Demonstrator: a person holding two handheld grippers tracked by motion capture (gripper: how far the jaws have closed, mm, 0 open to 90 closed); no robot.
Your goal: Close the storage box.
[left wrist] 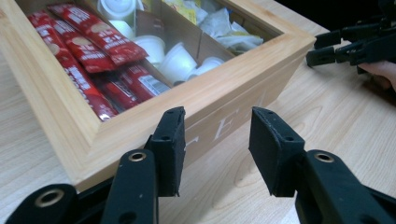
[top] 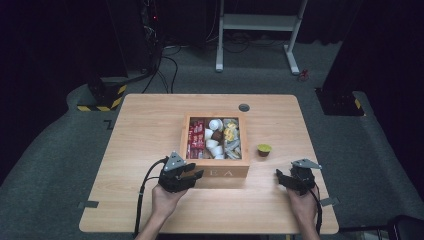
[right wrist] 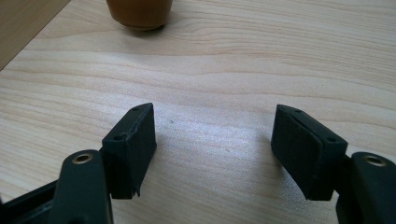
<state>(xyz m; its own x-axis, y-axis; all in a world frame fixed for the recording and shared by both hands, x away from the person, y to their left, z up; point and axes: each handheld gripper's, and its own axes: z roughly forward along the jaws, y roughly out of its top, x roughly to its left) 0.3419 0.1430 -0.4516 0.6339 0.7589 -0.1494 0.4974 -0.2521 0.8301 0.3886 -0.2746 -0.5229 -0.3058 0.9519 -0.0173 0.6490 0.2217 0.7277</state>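
Left gripper (top: 196, 175) hovering low over the wooden table (top: 145, 130), jaws standing apart and gripping nothing, just short of the wooden tea box's (top: 220, 173) lettered front wall. Beyond those jaws, red sachets (left wrist: 88, 51) and white creamer cups (left wrist: 180, 58) lying in the compartments. Right gripper (top: 280, 178) sitting with jaws spread wide and empty, the small brown cup (top: 264, 149) standing ahead of it.

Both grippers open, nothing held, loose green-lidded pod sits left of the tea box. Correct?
Not quite: the pod sits right of the wooden tea box, as the high view shows. The left gripper and right gripper are both open, nothing held.
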